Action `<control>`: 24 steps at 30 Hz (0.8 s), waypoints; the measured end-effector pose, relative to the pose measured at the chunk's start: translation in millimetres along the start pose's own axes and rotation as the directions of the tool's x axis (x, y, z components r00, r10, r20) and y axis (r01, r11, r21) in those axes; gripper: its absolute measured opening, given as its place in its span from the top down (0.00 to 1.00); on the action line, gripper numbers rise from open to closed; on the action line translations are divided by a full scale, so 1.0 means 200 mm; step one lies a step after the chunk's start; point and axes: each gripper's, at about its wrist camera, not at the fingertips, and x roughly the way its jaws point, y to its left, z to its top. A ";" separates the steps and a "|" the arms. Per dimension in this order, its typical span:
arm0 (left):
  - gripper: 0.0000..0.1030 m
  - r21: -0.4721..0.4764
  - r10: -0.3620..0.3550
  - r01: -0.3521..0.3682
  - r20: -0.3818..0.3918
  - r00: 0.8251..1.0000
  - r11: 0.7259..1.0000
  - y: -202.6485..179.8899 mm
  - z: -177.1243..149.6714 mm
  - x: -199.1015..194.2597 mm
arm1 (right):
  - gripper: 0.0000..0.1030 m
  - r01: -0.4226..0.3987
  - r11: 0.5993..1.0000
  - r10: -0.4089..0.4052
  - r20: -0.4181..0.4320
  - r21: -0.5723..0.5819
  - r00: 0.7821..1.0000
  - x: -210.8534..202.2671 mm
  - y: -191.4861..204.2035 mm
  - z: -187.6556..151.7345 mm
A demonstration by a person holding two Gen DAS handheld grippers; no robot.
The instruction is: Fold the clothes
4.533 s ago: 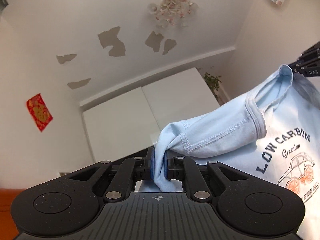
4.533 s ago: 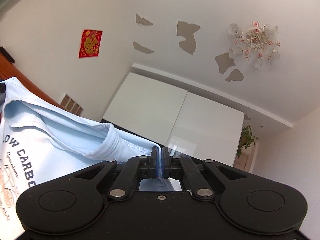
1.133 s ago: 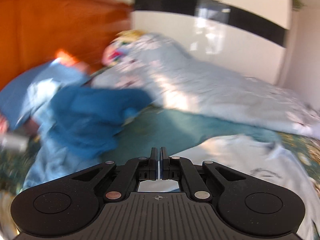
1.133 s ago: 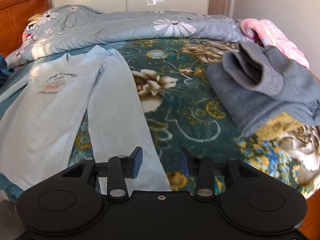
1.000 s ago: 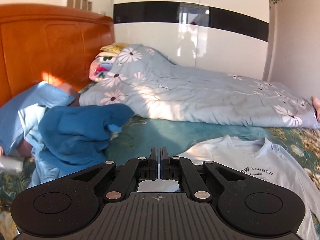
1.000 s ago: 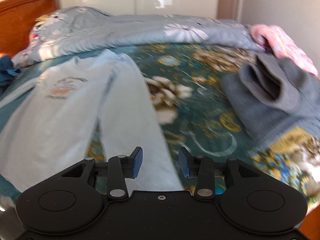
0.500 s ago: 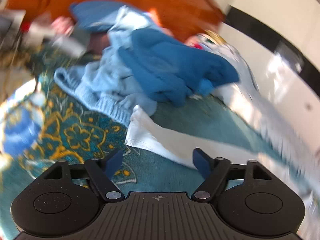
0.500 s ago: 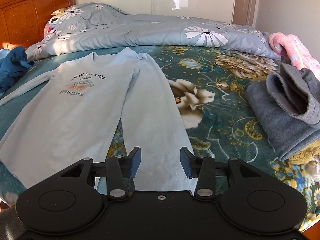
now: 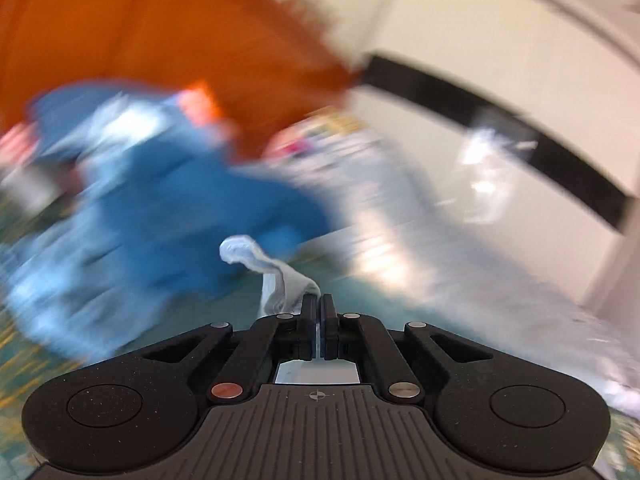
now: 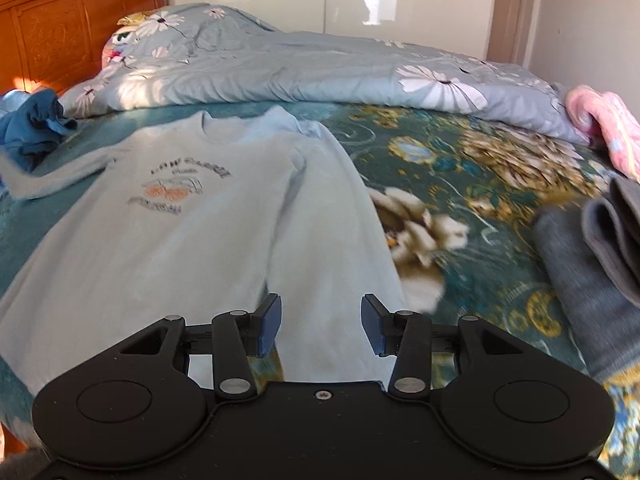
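While the pale blue shirt lies face up on the patterned bedspread, its printed front showing and its collar toward the headboard, you hold one piece of it in your left gripper. That gripper's fingers are pressed together on a bunched end of light blue cloth, which stands up in a twist just past the fingertips; from the blur you cannot tell which part of the shirt it is. Your right gripper hovers with its fingers spread wide and nothing between them, above the lower end of the shirt's near sleeve, which lies straight alongside the body.

Beyond the shirt's collar, a floral grey-blue duvet is heaped across the bed. A dark blue garment sits crumpled near the far sleeve at the left. On the right edge lie folded grey clothes, and behind them something pink. The left wrist view is heavily smeared.
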 end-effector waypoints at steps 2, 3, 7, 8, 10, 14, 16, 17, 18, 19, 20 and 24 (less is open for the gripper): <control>0.99 0.063 -0.147 0.148 -0.020 0.989 0.987 -0.26 0.00 0.00 | 0.57 -0.017 1.000 0.017 0.016 0.000 1.000 0.01 0.02 0.03; 0.99 0.095 -0.215 0.218 -0.043 0.976 0.971 -0.38 -0.01 -0.01 | 0.57 -0.021 1.000 0.021 0.023 -0.002 1.000 0.02 0.03 0.04; 0.99 0.199 -0.431 0.459 -0.169 0.886 0.866 -0.85 -0.15 -0.01 | 0.57 -0.017 1.000 0.016 0.038 0.008 0.999 0.03 0.01 0.05; 0.99 0.215 -0.457 0.498 -0.215 0.863 0.840 -0.95 -0.23 -0.01 | 0.57 -0.011 1.000 0.010 0.036 0.015 0.999 0.04 0.00 0.04; 0.99 0.226 -0.486 0.555 -0.298 0.822 0.801 -1.11 -0.40 0.01 | 0.57 0.004 1.000 -0.005 0.026 0.028 1.000 0.06 -0.04 0.03; 0.99 0.198 -0.423 0.562 -0.476 0.771 0.803 -1.26 -0.76 0.13 | 0.58 0.036 0.999 -0.036 0.002 0.024 0.999 0.08 -0.09 -0.01; 0.98 0.205 -0.379 0.556 -0.543 0.749 0.806 -1.28 -0.88 0.19 | 0.58 0.047 0.998 -0.046 -0.004 0.030 0.999 0.07 -0.13 -0.02; 0.98 0.210 -0.360 0.557 -0.574 0.736 0.804 -1.29 -0.92 0.21 | 0.58 0.053 0.998 -0.053 -0.006 0.034 0.999 0.08 -0.14 -0.02; 0.98 0.208 -0.352 0.563 -0.597 0.721 0.800 -1.27 -0.94 0.21 | 0.58 0.056 0.998 -0.056 -0.008 0.037 0.998 0.08 -0.15 -0.02; 0.97 0.201 -0.366 0.576 -0.599 0.712 0.792 -1.24 -0.92 0.19 | 0.58 0.056 0.998 -0.055 -0.007 0.040 0.998 0.08 -0.16 -0.02; 0.93 0.194 -0.379 0.589 -0.602 0.703 0.785 -1.21 -0.90 0.16 | 0.58 0.052 0.998 -0.052 -0.004 0.042 0.999 0.08 -0.17 -0.01; 0.49 0.150 -0.423 0.580 -0.544 0.725 0.801 -1.02 -0.74 0.03 | 0.57 -0.002 0.999 0.001 0.031 0.052 1.000 0.15 -0.14 0.09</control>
